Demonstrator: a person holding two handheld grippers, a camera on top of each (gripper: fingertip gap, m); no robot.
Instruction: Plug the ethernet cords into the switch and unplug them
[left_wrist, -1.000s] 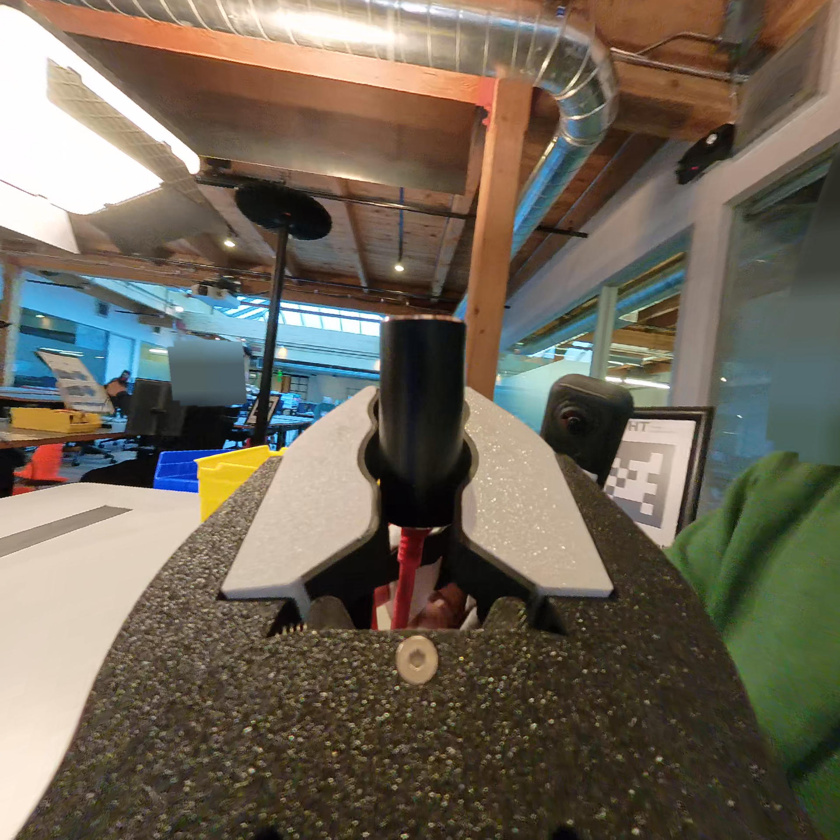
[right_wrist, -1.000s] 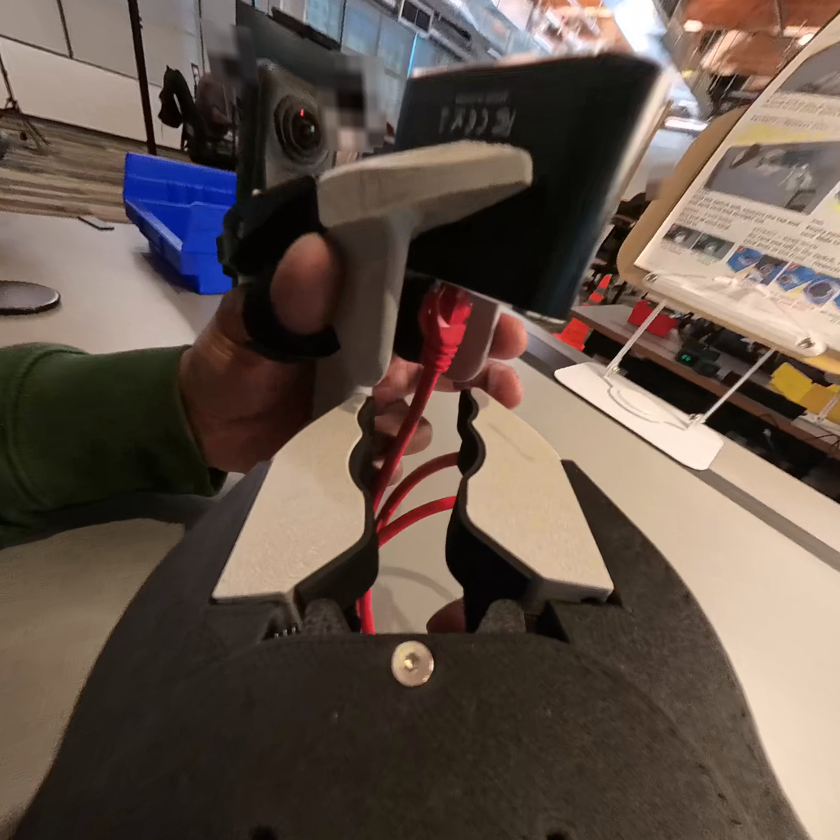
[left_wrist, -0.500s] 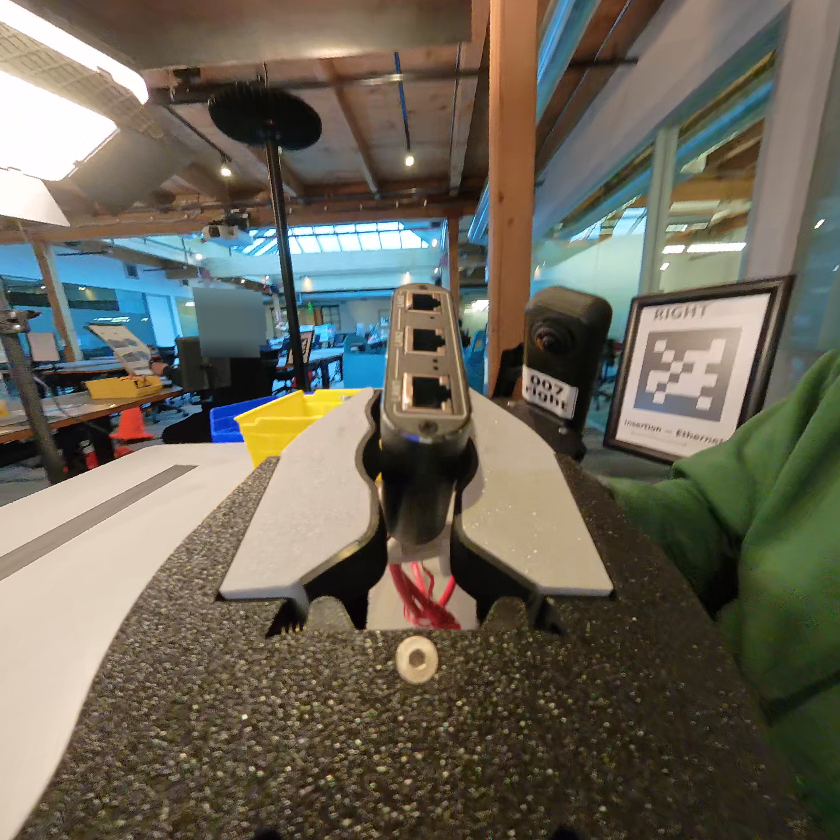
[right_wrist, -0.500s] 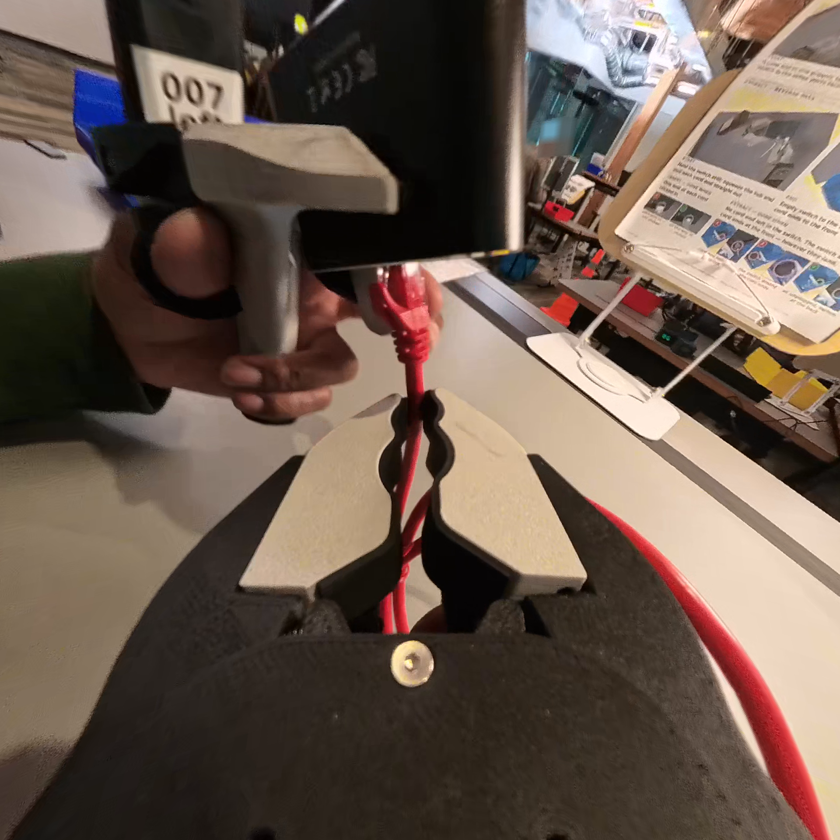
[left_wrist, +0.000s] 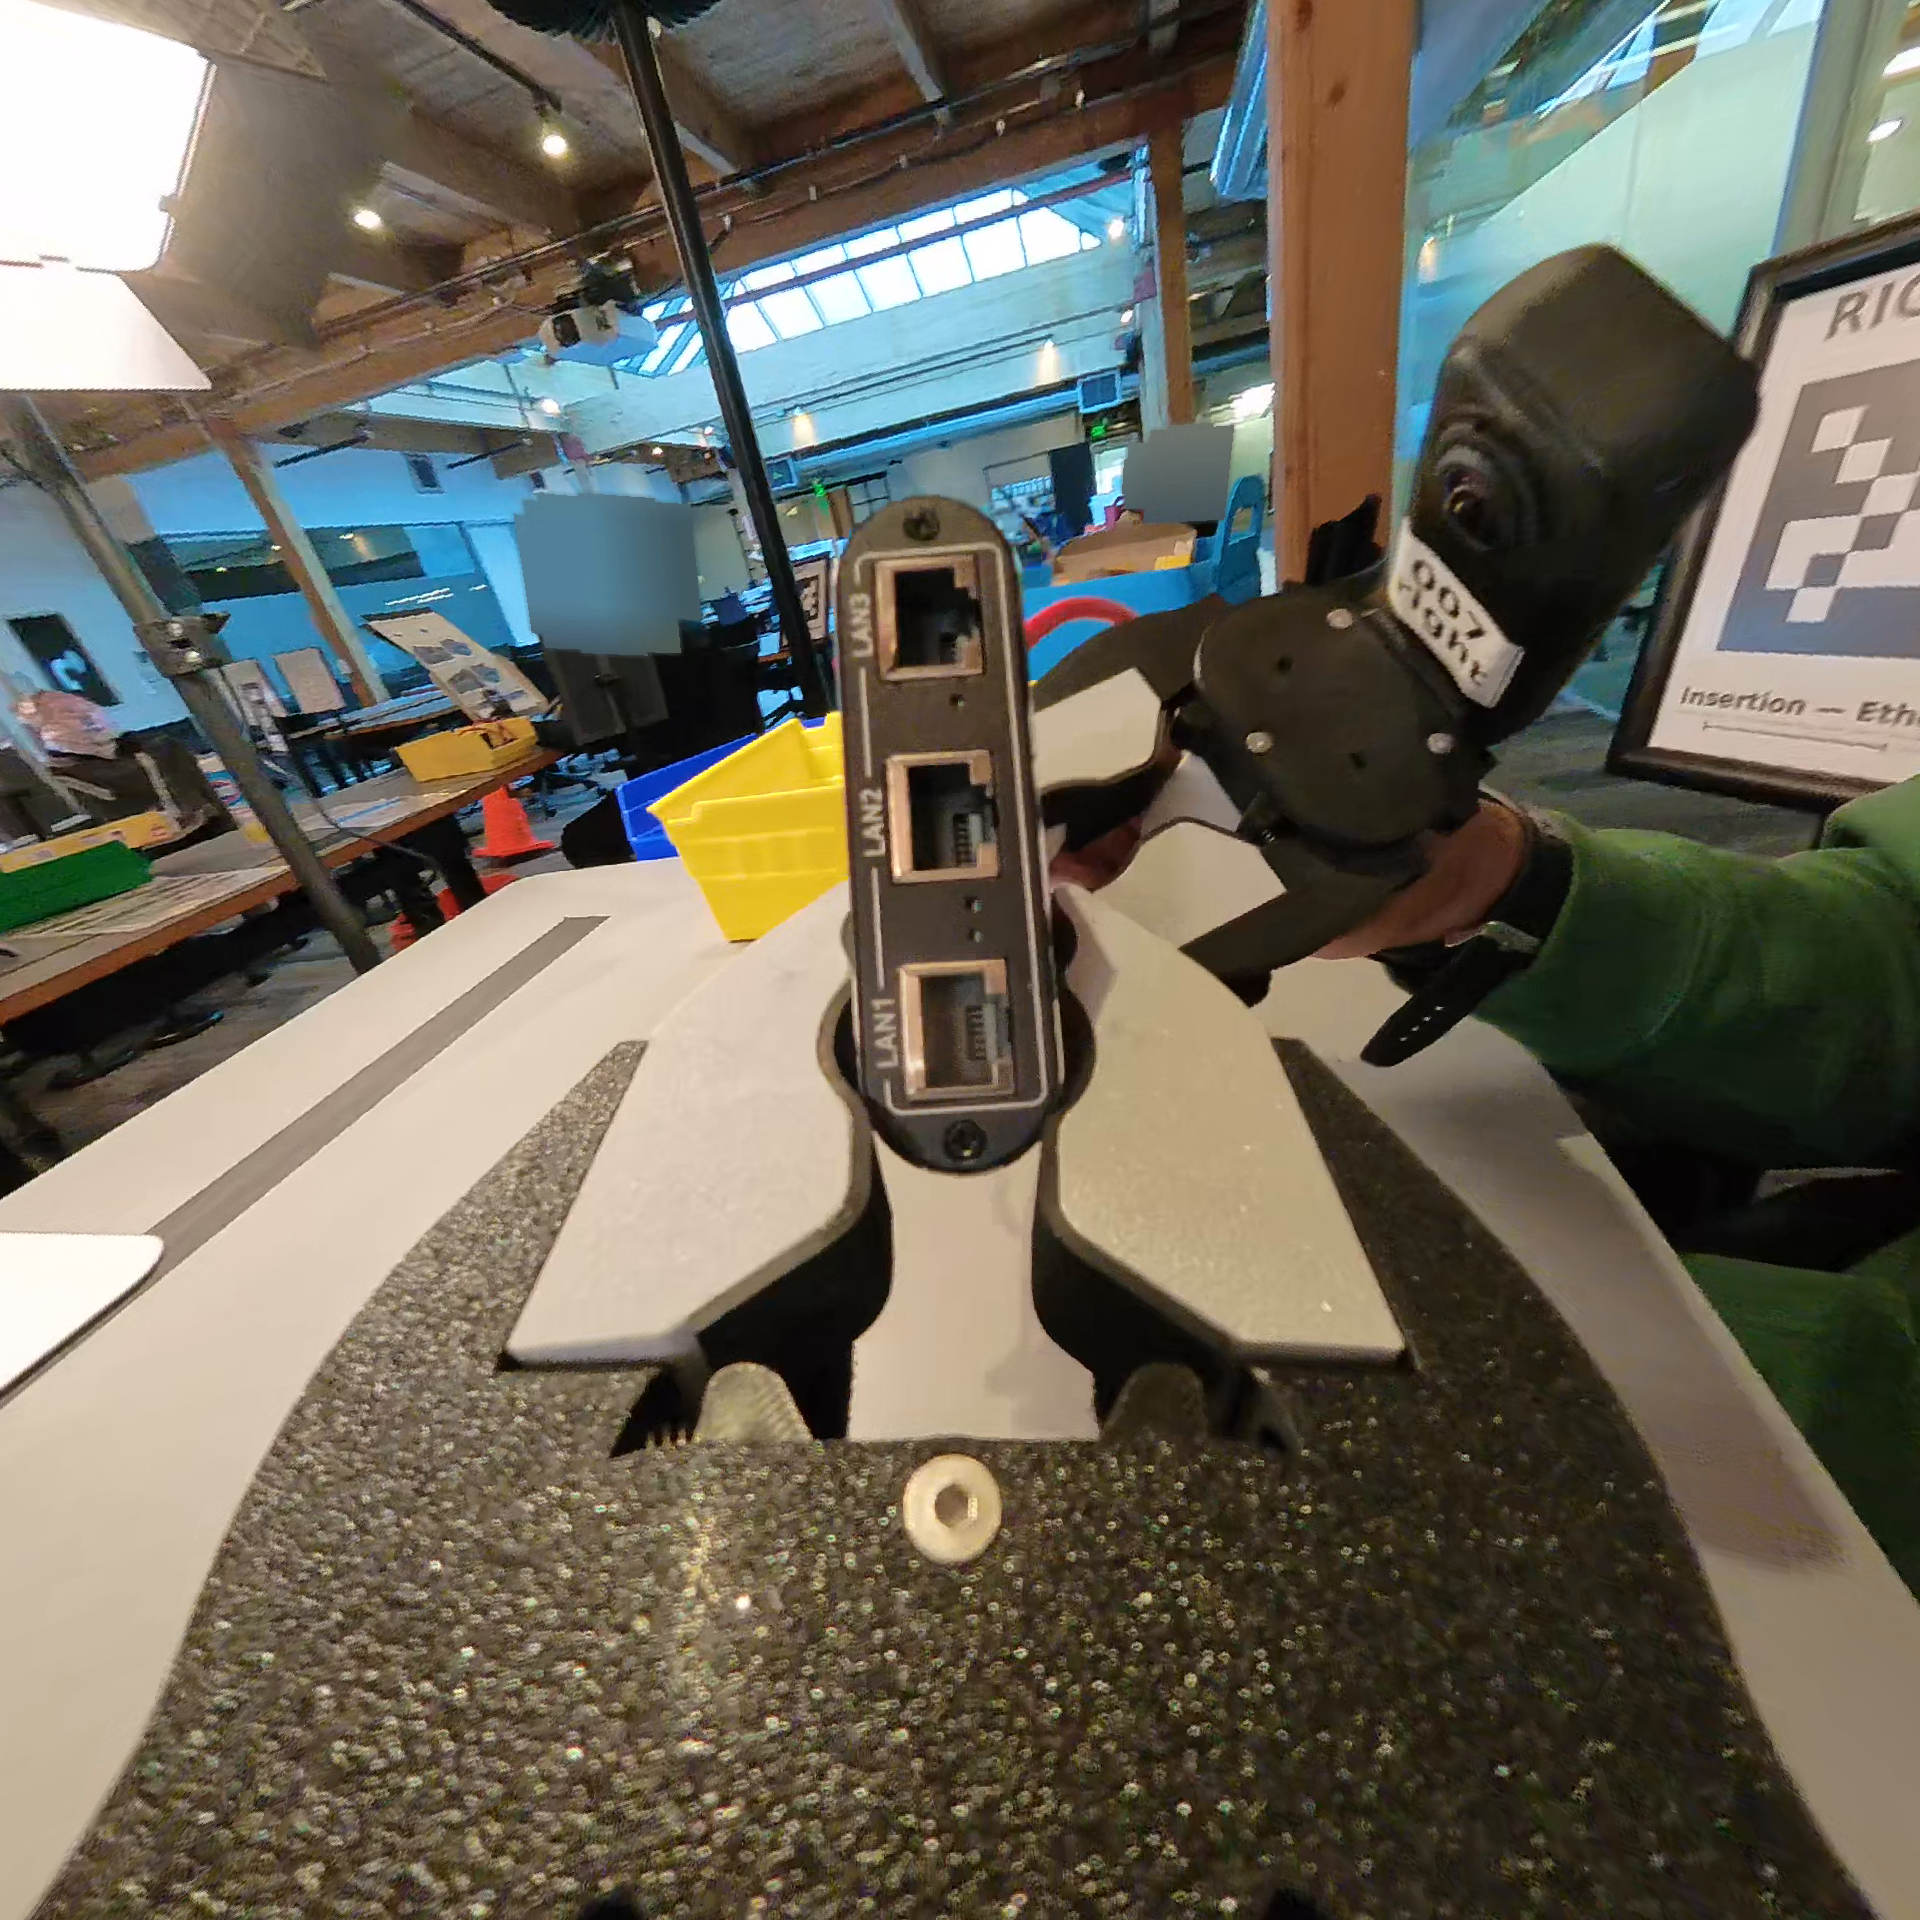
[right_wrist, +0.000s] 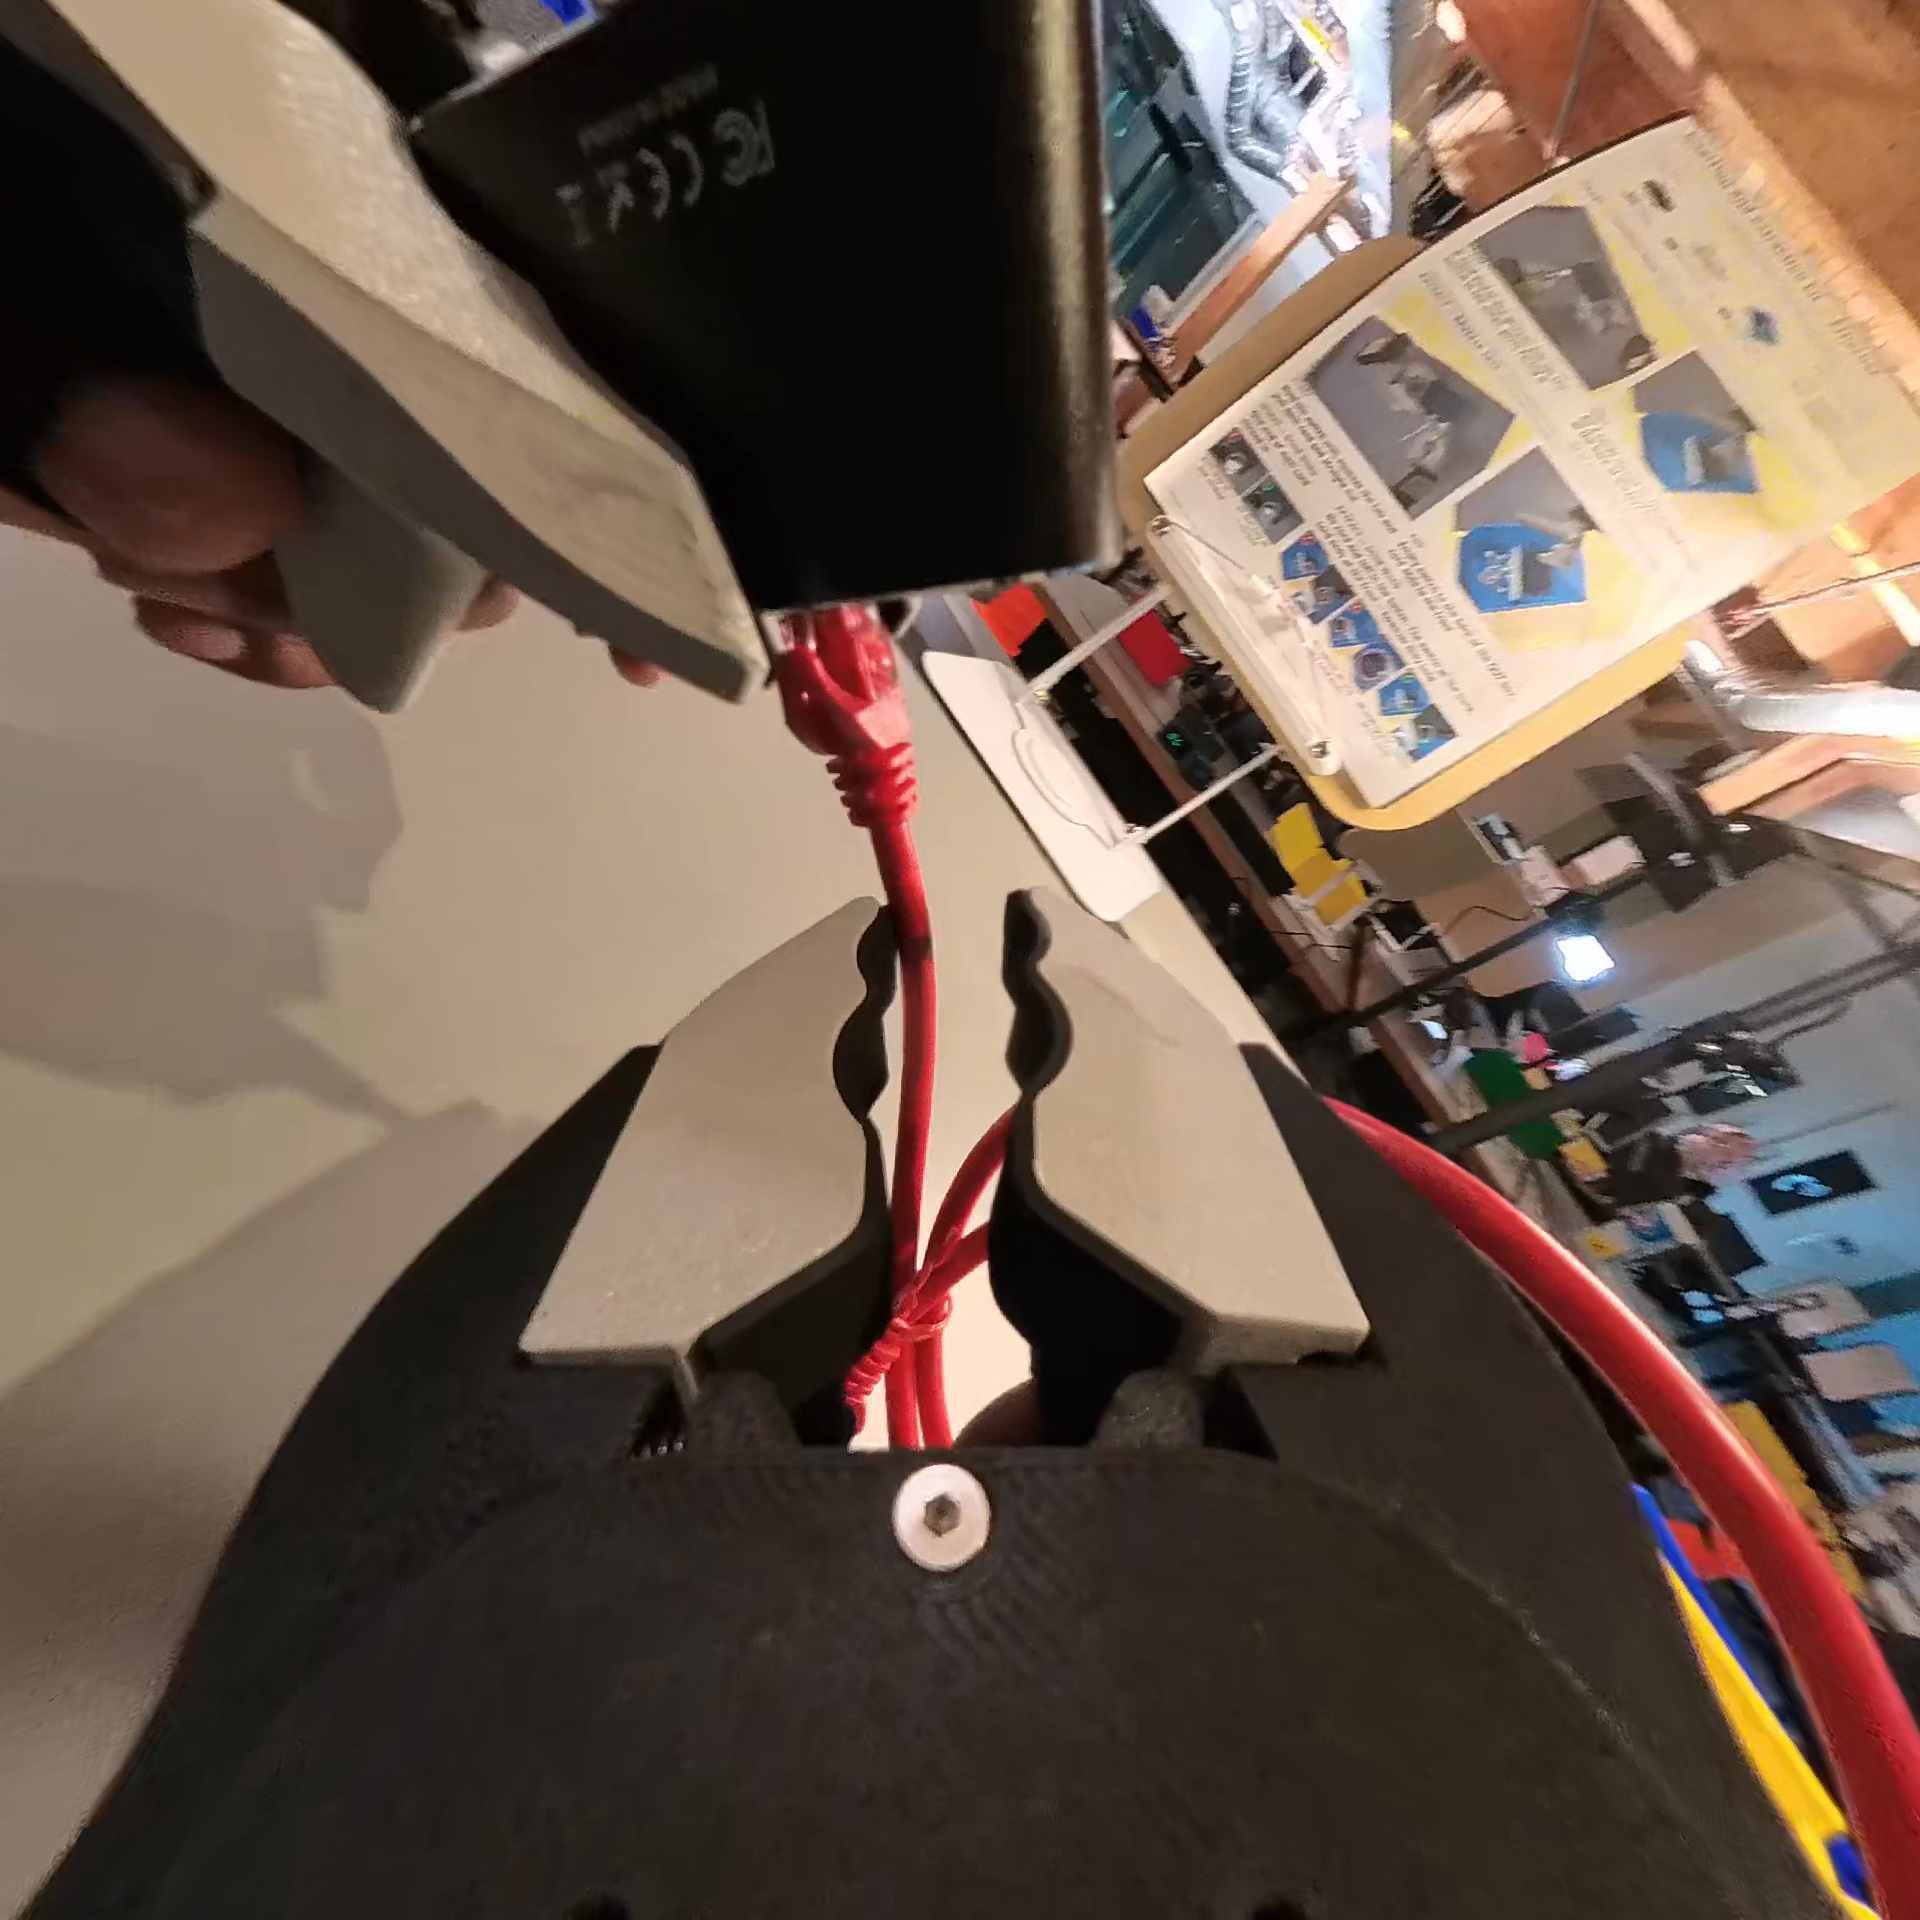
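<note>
since a moment earlier your right gripper (right_wrist: 940, 920) had opened off the red cord (right_wrist: 909, 997), still plugged into the switch (left_wrist: 951, 862) your left gripper (left_wrist: 961, 1049) clamped; dangling weight could have twisted it loose.

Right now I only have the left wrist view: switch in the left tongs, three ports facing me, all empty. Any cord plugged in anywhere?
Observer: Yes. The right wrist view shows a red ethernet cord whose plug appears seated in the opposite end of the switch.
Operator: Right tongs gripping it?
Observer: No. The right tongs are open. The cord runs between the fingers, lying along one of them, unpinched.
Operator: Any slack?
Observer: Some. Strands are bundled by a red twist tie deep between the fingers, and a loop curves around the outside of the tongs.
</note>
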